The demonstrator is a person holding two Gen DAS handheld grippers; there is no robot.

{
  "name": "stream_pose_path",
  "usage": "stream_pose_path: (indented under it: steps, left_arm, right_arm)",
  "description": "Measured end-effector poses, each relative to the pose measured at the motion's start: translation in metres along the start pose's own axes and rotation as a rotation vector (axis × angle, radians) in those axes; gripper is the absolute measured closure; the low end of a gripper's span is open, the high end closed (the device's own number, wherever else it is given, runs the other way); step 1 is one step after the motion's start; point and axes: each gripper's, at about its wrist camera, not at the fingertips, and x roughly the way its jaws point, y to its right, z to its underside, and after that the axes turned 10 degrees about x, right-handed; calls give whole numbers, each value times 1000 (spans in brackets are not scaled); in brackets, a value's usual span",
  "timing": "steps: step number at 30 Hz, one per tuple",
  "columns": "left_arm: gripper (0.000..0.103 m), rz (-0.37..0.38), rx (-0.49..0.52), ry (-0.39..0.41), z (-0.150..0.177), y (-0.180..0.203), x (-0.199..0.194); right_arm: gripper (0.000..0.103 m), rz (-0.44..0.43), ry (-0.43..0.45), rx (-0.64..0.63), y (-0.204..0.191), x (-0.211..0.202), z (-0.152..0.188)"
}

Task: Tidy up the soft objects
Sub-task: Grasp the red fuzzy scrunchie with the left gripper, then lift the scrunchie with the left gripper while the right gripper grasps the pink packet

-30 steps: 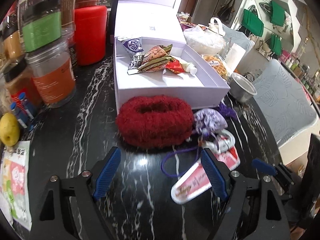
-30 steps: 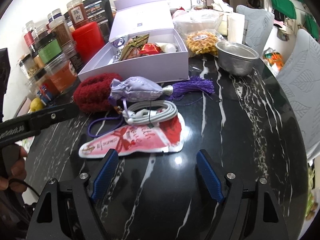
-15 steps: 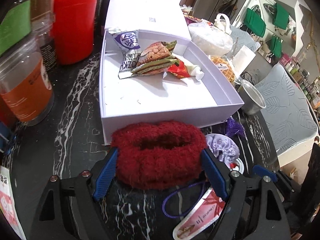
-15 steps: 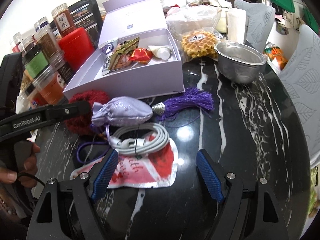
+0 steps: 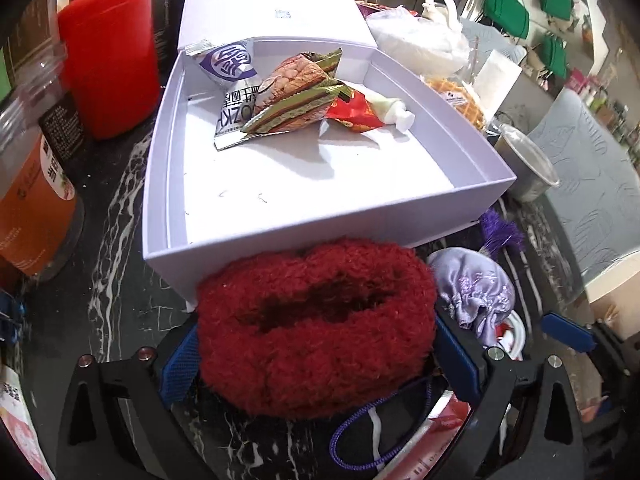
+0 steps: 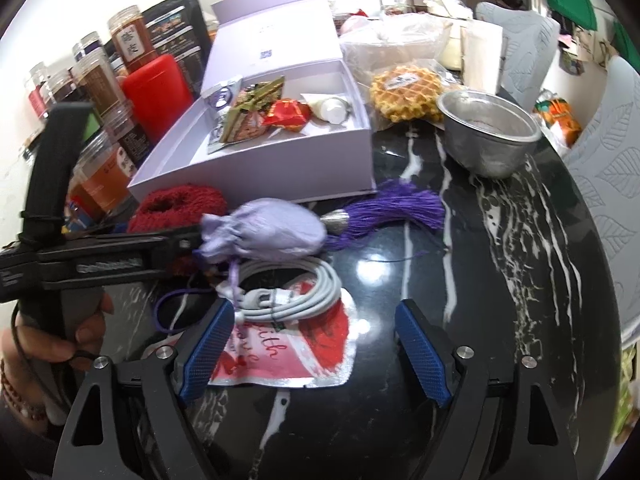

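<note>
A fluffy red ring-shaped scrunchie [image 5: 316,328] lies on the black marble table against the front wall of the open lilac box [image 5: 360,220]. My left gripper [image 5: 316,356] is around it, with a blue pad touching each side, squeezing it a little. In the right wrist view the scrunchie [image 6: 176,208] shows beside a lilac satin pouch [image 6: 264,236] with a purple tassel [image 6: 396,208]. My right gripper [image 6: 312,344] is open and empty above a coiled grey cable [image 6: 288,292] and a red foil sachet [image 6: 288,352].
The box holds snack packets [image 5: 288,96] and a small white tube [image 5: 388,108]. Jars [image 5: 32,184] and a red canister [image 5: 108,52] stand to the left. A metal bowl [image 6: 488,140], a waffle [image 6: 408,92] and plastic bags sit at the back right.
My left gripper has moved forward to the red scrunchie and its pads have closed in on both sides of it. My right gripper has drifted slightly forward and stayed open.
</note>
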Motion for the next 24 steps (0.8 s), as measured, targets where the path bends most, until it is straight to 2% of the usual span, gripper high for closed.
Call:
stream_pose_path:
  steps: [3, 7, 12, 17, 21, 24]
  left_arm:
    - [23, 17, -2, 18, 4, 0, -5]
    - [36, 47, -5, 9, 9, -1, -12]
    - [39, 54, -12, -3, 21, -5, -25]
    - [39, 41, -26, 2, 39, -12, -44]
    - [39, 44, -47, 2, 54, -16, -58]
    - [39, 46, -54, 10, 62, -18, -65]
  right_arm:
    - [18, -9, 2, -36, -8, 2, 1]
    - [18, 16, -3, -83, -16, 7, 2]
    - [18, 30, -32, -103, -21, 10, 10]
    - [18, 63, -61, -31, -12, 5, 22]
    - [18, 45, -79, 15, -7, -5, 31]
    - [18, -7, -86, 46, -8, -10, 36]
